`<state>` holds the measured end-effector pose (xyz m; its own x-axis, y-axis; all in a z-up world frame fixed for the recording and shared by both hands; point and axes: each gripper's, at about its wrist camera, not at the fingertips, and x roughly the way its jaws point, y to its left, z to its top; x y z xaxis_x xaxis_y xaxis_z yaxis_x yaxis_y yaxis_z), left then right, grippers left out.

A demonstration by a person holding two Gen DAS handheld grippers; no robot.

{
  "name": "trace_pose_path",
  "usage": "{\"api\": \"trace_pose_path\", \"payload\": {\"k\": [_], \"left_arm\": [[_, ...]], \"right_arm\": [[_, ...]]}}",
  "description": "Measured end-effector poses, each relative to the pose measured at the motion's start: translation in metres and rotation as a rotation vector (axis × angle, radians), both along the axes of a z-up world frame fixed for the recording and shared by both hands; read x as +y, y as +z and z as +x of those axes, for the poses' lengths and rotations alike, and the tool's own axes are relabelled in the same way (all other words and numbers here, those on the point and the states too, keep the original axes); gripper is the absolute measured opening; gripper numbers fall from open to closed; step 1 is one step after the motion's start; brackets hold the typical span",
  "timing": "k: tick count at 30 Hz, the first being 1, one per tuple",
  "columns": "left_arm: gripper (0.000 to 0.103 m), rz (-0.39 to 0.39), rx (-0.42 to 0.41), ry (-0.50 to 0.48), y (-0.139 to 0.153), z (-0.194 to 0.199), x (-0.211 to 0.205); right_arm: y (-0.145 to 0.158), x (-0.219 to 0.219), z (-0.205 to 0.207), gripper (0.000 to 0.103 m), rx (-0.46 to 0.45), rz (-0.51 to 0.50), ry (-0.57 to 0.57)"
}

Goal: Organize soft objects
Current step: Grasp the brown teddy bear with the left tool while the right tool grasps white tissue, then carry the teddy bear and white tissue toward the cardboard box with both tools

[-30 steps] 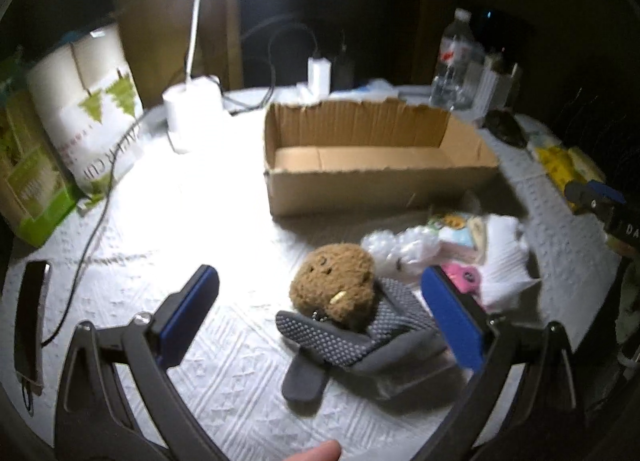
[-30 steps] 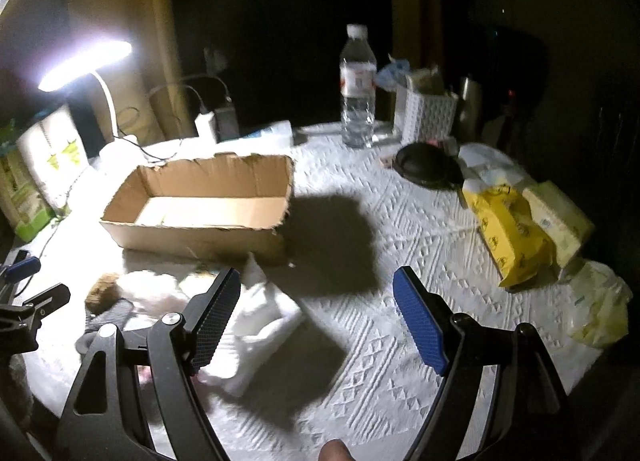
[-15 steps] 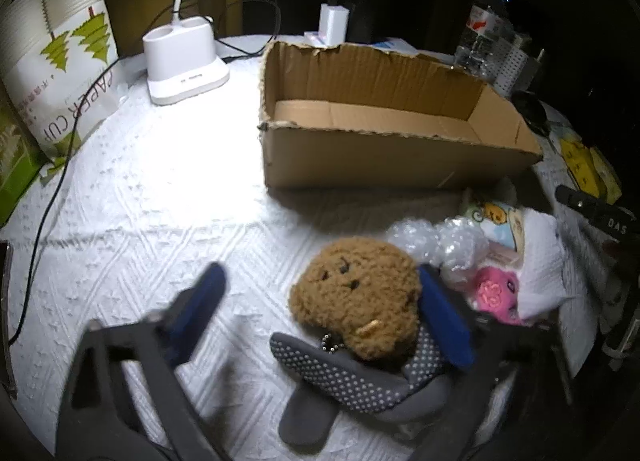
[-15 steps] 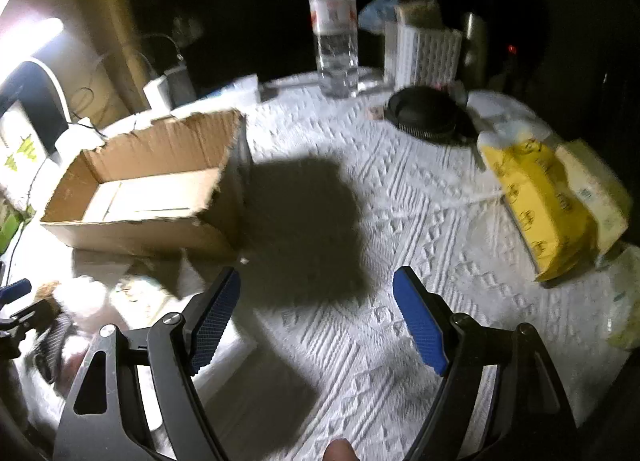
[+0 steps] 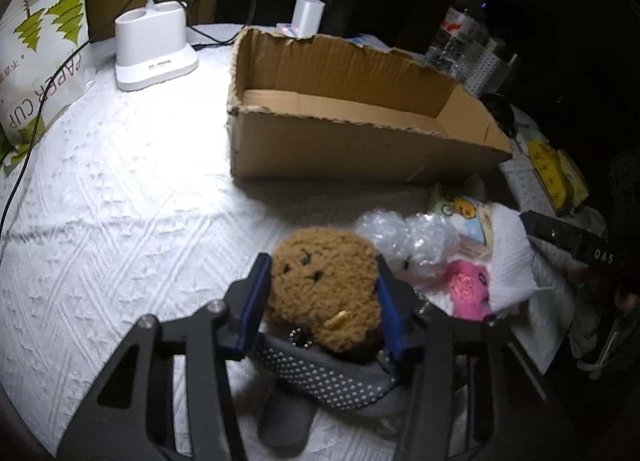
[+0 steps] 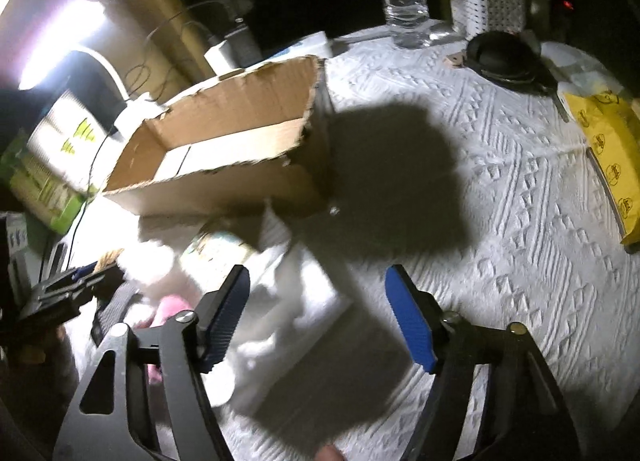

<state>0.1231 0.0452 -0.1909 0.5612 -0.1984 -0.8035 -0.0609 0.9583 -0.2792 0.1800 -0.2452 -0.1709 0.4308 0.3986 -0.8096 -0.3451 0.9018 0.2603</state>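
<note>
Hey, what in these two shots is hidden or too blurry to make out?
- Left wrist view: the brown plush toy has its lower edge hidden by the left gripper, whose fingers press its sides.
- Left wrist view: the water bottle label is too dark to read.
- Right wrist view: the soft pile is overexposed and blurred.

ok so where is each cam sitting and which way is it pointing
Left wrist: on the left gripper, looking forward and down at the brown plush clamped between its blue pads, cardboard box beyond; the right gripper's tip shows at the right edge.
Right wrist: on the right gripper, jaws open above the white tablecloth, facing the box.
Shared: box, water bottle, soft pile.
</note>
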Motion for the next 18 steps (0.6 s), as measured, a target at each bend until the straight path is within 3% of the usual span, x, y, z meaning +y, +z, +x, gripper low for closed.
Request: {"api": "trace_pose_path", "payload": {"k": [7, 13, 18], "left_arm": [[0.043, -0.027, -0.045, -0.021, 0.008, -0.012, 0.003], [0.043, -0.045, -0.099, -0.023, 0.021, -0.026, 0.008], [0.043, -0.048, -0.136, -0.024, 0.033, -0.035, 0.012]], "right_arm": [[0.006, 0.032, -0.023, 0.051, -0.046, -0.054, 0.116], [0.003, 0.045, -0.037, 0.011, -0.085, -0.093, 0.163], [0.024, 0.04, -0.047, 0.009, -0.148, -0.08, 0.148]]}}
